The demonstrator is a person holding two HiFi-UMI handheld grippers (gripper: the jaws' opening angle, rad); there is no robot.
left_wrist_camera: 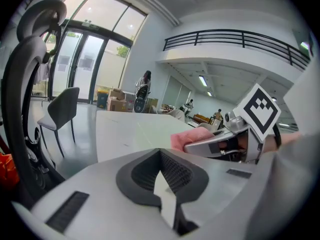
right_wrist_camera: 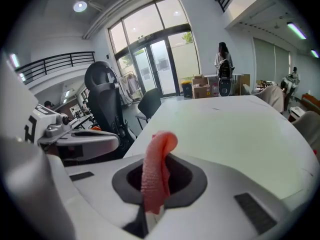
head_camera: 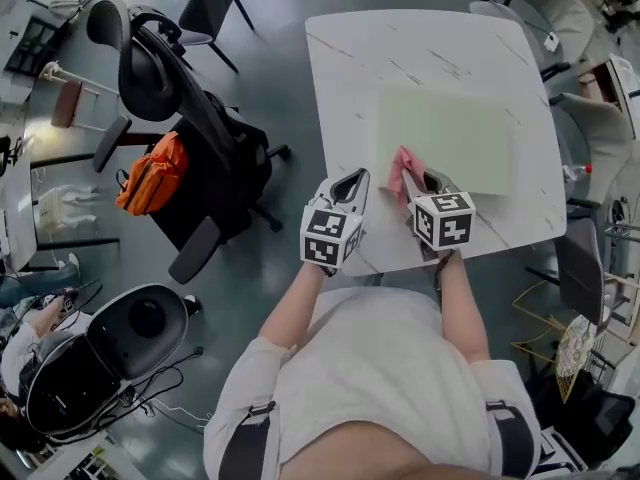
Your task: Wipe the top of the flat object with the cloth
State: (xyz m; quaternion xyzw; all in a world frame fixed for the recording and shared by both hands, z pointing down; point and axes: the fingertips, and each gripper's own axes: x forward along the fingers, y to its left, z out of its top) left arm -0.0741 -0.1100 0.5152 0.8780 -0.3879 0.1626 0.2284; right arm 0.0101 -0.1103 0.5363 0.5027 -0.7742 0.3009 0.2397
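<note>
Pink cloth (head_camera: 402,171) was pinched tight in the right gripper (head_camera: 420,181), whose jaws were squeezed together on it. In the head view the cloth sat at the 7 o'clock edge of a flat, pale green mat (head_camera: 445,138). The mat lay on a white table (head_camera: 350,58) with thin grey lines like marble. From up there I could not tell whether the cloth touched the mat or hung just over it.

The left gripper (head_camera: 350,183) was at 9 o'clock from the right one, near the table's front edge and off the mat. Its jaws were pressed together with nothing between them.

The right gripper view showed something the head view did not. The cloth stood up out of the jaws in a folded strip, and its top curled over toward 1 o'clock. This view also showed tall glass doors (right_wrist_camera: 160,64) and a person (right_wrist_camera: 223,59) standing far off beside some boxes.

The left gripper view showed the right gripper from the side at 3 o'clock, with the cloth poking out in front of it. High up at 1 o'clock there was a black railing (left_wrist_camera: 235,34) on an upper floor.

Only the head view showed the whole mat at once. It also showed a black office chair (head_camera: 190,118) at 9 o'clock from the table, with an orange bag (head_camera: 152,173) on it.
</note>
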